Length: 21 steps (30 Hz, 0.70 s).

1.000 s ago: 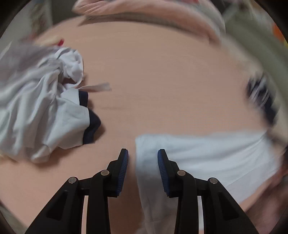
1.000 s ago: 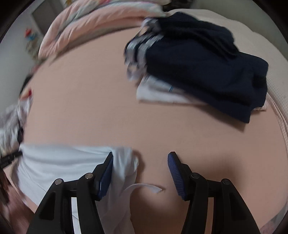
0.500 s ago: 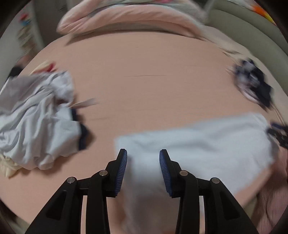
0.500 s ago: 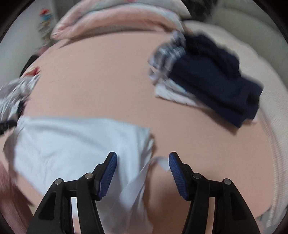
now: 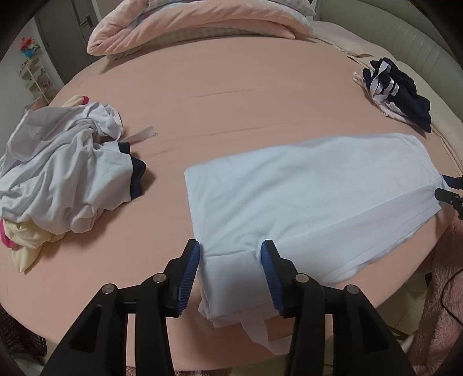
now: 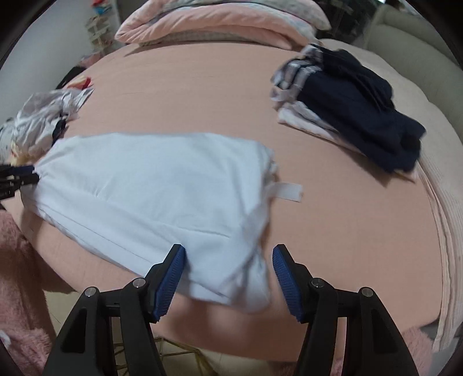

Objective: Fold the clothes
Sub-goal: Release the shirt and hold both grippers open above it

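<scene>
We see a pale blue garment [image 5: 303, 185] lying folded and flat on the near part of the bed [image 5: 231, 95], whose sheet is salmon pink. Its near edge hangs a little over the bed's near side.

The left tool [image 5: 230, 267] points down at the garment's near left corner. Its blue pads stand apart, one on each side of that corner, and the cloth between them lies loose; its jaws have just been opening. The right tool [image 6: 227, 273] is at the garment's near right corner, pads well apart, the cloth sitting slack between them. A white strip [image 6: 288, 191] pokes out from the garment's right edge onto the sheet.

To the far left lies a crumpled heap of pale clothes [image 5: 60, 173] with dark navy trim, cream and pink pieces under its near end. To the far right sits a stack of folded clothes [image 6: 350, 112], dark navy on top, pale layers beneath. A pink quilt [image 5: 196, 23] is bundled along the far edge of the bed. No basket or box holding anything shows clearly in either view; all the clothing rests straight on the bed.
</scene>
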Tool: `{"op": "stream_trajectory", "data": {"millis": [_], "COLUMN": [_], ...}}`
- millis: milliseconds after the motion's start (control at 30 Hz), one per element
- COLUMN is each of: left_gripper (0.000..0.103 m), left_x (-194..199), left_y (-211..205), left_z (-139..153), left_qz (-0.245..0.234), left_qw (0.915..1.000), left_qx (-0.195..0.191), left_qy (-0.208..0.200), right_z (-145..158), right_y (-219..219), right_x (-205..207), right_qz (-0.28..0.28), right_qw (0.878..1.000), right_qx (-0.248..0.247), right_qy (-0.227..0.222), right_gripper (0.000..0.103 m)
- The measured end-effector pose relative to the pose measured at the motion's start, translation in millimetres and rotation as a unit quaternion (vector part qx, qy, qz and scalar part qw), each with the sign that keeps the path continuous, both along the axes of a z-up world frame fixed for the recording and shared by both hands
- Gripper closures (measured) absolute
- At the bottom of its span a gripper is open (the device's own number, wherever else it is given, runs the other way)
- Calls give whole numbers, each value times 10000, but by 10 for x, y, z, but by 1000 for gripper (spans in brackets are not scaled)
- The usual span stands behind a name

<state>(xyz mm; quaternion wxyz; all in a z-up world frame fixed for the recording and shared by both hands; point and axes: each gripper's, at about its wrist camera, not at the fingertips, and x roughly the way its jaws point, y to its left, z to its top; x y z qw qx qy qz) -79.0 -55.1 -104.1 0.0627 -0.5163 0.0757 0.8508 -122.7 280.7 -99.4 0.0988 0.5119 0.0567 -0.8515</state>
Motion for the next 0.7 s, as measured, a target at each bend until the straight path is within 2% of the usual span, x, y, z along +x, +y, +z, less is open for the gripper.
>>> {"op": "stream_trajectory", "data": {"millis": [67, 167, 233, 333, 467, 533, 600, 700], "left_gripper": [62, 62, 62, 62, 62, 62, 62, 62], "left_x": [84, 82, 91, 23, 99, 123, 155, 191], "left_y": [85, 232, 284, 180, -64, -56, 7, 145], "left_z": [61, 16, -47, -125, -160, -103, -14, 116], "left_qz": [-134, -200, -221, -150, -10, 18, -26, -144], "left_qw": [9998, 9997, 9998, 9997, 9997, 9999, 10000, 9990], "left_qx": [35, 12, 16, -183, 63, 18, 34, 243], "left_qy": [171, 111, 14, -107, -218, -121, 78, 348], "right_z": [91, 156, 49, -131, -252, -290, -162, 113], "right_y": [-10, -139, -230, -292, -45, 106, 176, 27], "right_x": [-2, -7, -66, -61, 1, 20, 62, 168], "right_qz": [-2, 29, 98, 317, 214, 60, -149, -13], "right_qw": [9997, 9990, 9997, 9987, 9993, 9992, 9995, 9990], "right_qx": [-101, -182, 32, 385, 204, -24, -198, -163], "right_qy": [233, 407, 243, 36, -238, -394, -181, 415], "right_gripper": [42, 41, 41, 41, 37, 34, 34, 35]}}
